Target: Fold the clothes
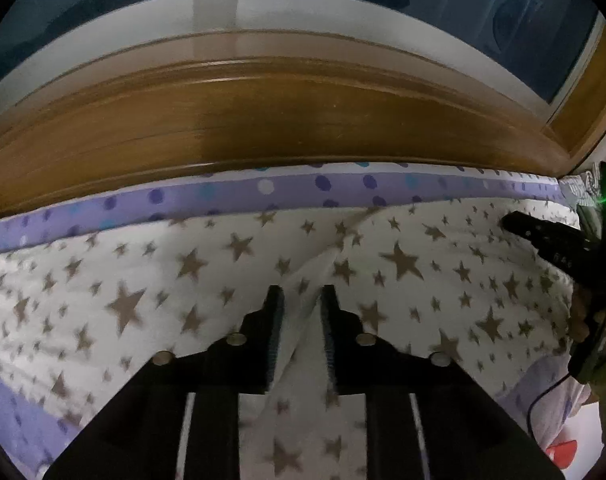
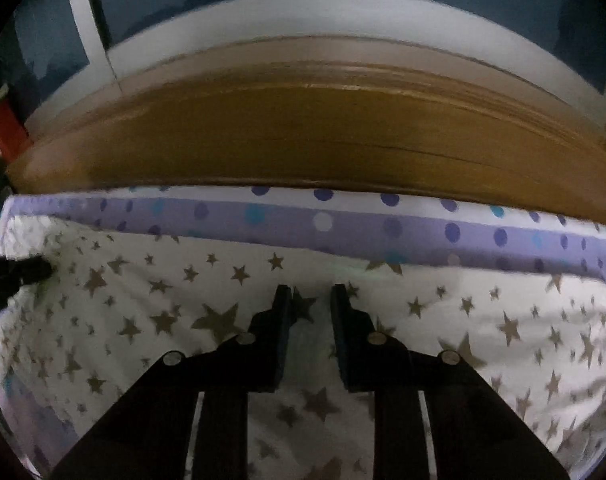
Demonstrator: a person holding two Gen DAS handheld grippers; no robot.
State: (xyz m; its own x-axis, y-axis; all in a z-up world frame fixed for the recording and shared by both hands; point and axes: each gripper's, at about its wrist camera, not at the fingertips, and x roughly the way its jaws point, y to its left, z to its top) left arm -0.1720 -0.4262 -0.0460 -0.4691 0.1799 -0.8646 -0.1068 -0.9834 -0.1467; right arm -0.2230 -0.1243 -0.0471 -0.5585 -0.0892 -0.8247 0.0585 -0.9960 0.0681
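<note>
A white garment with grey-brown stars (image 1: pixel 143 280) lies spread on a bed and fills the lower half of both views (image 2: pixel 143 308). My left gripper (image 1: pixel 302 296) points down at it with its jaws slightly apart. A raised crease of the cloth runs between the fingers, and the pads do not press on it. My right gripper (image 2: pixel 311 296) hovers over flat cloth near the garment's far edge, its jaws likewise apart with nothing pinched. In the left wrist view the right gripper (image 1: pixel 511 224) reaches in from the right edge. The left gripper's tip (image 2: pixel 35 270) shows at the left edge of the right wrist view.
A purple sheet with dark and turquoise dots (image 1: pixel 263 192) borders the garment on the far side (image 2: pixel 343 224). Behind it rises a brown wooden board (image 1: pixel 283 120), then a white sill and dark window panes. A hand (image 1: pixel 583 320) holds the right gripper. A red object (image 1: pixel 563 452) sits bottom right.
</note>
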